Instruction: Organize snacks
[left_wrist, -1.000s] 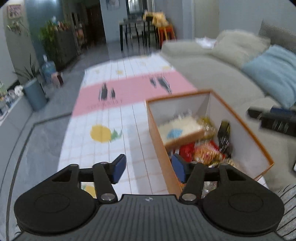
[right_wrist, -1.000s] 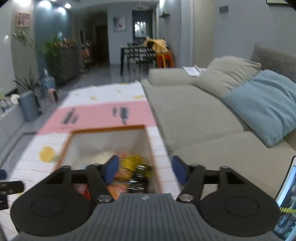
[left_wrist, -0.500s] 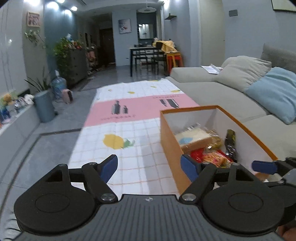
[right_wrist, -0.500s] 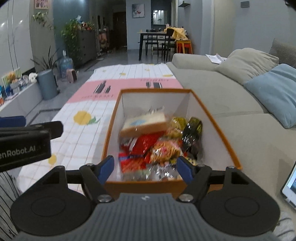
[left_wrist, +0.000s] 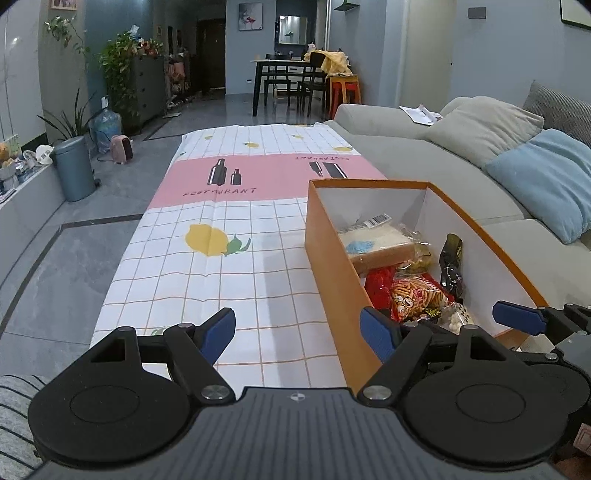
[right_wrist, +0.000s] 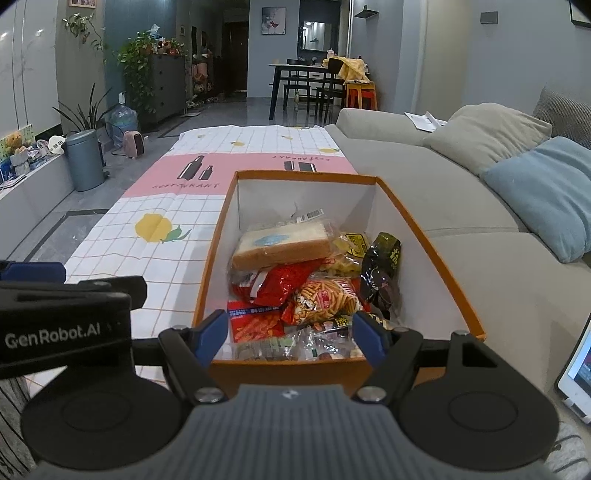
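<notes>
An orange box (right_wrist: 218, 236) with white inner walls stands on the tablecloth, full of snacks: a wrapped bread pack (right_wrist: 280, 243), a red bag (right_wrist: 284, 280), an orange stick-snack bag (right_wrist: 325, 299), a dark bag (right_wrist: 382, 269) and a clear pack (right_wrist: 280, 347). My right gripper (right_wrist: 291, 334) hangs open over the box's near end with nothing between its fingers. My left gripper (left_wrist: 297, 334) is wide open and empty, straddling the left wall of the box (left_wrist: 332, 266) near its front corner. Its black body (right_wrist: 66, 325) shows at the left of the right wrist view.
A checked cloth (left_wrist: 221, 266) with lemons and a pink band covers the long table. A grey sofa (right_wrist: 443, 192) with a blue cushion (right_wrist: 546, 192) runs along the right. A tablet (right_wrist: 576, 369) lies at the near right. A bin (left_wrist: 74, 166) stands on the floor to the left.
The left jaws have spread wider. The right gripper has swung left until the box is centred before it. Both grippers have sunk a little, and the views have sharpened.
</notes>
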